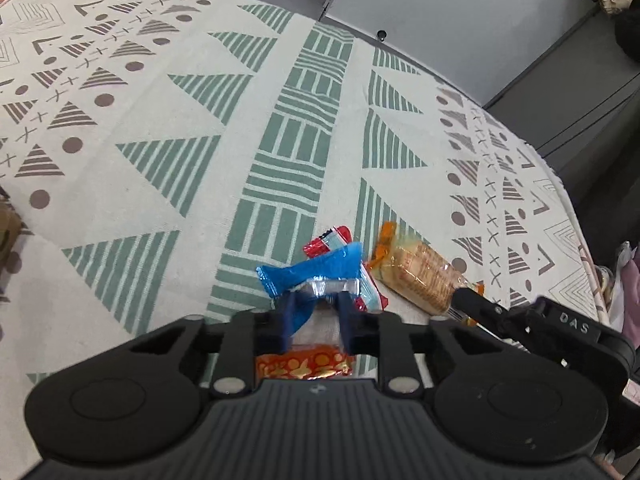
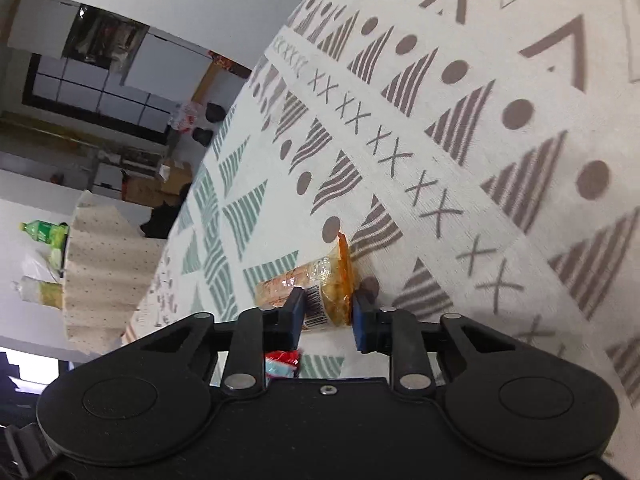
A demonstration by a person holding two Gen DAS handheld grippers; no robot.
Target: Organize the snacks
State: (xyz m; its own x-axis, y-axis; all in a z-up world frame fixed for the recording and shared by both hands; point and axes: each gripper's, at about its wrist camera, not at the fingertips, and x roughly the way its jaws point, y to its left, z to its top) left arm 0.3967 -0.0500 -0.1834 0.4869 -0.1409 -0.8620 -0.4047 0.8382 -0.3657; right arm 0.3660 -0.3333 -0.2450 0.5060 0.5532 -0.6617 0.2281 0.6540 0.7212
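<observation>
the patterned tablecloth point(image 1: 168, 128) stretches out ahead of both my pairs of fingers, cream with green striped triangles down the middle and brown triangles, dots and crosses towards the edges. my left gripper point(image 1: 316, 298) has its two blue fingers point(image 1: 289, 312) closed onto a blue snack wrapper point(image 1: 312, 270), pinching it at its crimped silver seam so the packet stands up just past my fingertips. right behind it, touching, lies a red and white snack packet point(image 1: 332, 240), and under my left fingers, close to the body of the tool, sits a red and gold patterned packet point(image 1: 304, 366). just to the right of my left fingers lies a clear sleeve of biscuits point(image 1: 420, 276) with an orange end, flat on the cloth. my right gripper point(image 2: 326, 312) has that sleeve's barcode end between its fingers, both pads pressed to the wrapper, so it is clamped on it. below my right fingers a bit of red packet shows.
</observation>
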